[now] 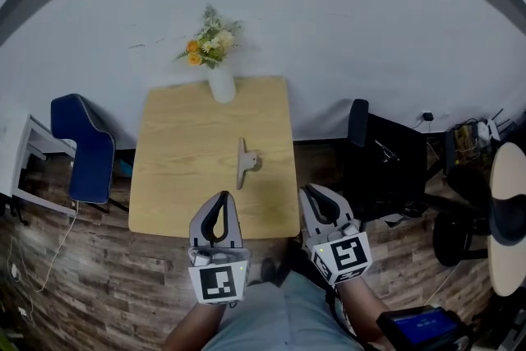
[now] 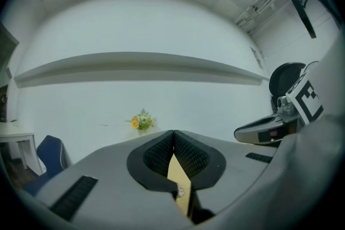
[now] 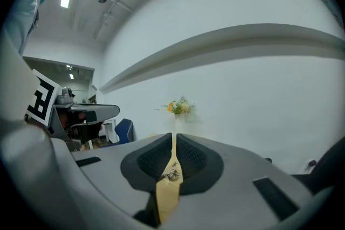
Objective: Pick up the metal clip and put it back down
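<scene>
Clip: the clip (image 1: 246, 163) lies flat on the table (image 1: 173, 177), a little right of the middle and well apart from the vase (image 1: 221, 83) at the far edge.
Clip axis: its long bar runs from the near edge toward the far edge. A short stub sticks out from the bar toward the right edge.
Left gripper: your left gripper (image 1: 220, 197) hovers over the near edge. Its fingers (image 2: 156, 156) are clenched together with nothing between them.
Right gripper: your right gripper (image 1: 309, 190) hovers beside the near right corner, pressed closed and empty too.
Direction: the clip lies ahead of both grippers, toward the far edge. It is slightly right of your left gripper and to the left of your right one.
Nearer: the left gripper looks closer, with its tip near the bar's near end but not touching it.
Next move: you would likely need to release the fingers first, then close them across the bar's narrow width rather than along its length.
Stage: the clip is not yet picked up.
</scene>
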A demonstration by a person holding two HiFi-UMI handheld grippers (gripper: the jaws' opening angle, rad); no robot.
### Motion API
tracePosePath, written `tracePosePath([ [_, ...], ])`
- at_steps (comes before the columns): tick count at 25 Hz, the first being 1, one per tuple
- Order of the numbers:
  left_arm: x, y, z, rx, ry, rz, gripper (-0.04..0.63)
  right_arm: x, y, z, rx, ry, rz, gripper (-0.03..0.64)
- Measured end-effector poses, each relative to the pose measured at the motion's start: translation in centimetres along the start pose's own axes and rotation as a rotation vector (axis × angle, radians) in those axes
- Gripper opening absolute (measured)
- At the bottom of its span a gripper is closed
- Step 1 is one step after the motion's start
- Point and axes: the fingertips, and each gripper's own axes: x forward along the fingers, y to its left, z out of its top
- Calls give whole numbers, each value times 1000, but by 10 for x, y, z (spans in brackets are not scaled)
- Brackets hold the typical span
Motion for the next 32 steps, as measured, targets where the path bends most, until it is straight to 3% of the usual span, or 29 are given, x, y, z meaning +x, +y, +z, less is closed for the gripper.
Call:
tracePosePath([
  [8,62,-9,-4,37,40,10,17,46,-47,4,41,2,34,54],
  [19,133,-10,11,67,42,100,17,115,-102,30,45,-12,124,54],
  [28,158,10,-39,51,137,75,20,148,-102,-2,57,82,117,54],
  [30,160,13,-59,35,181,65,46,151,-102,-17,61,114,113,54],
  [32,162,14,-81,22,215,54,116,153,-104,-36,73,150,101,54],
])
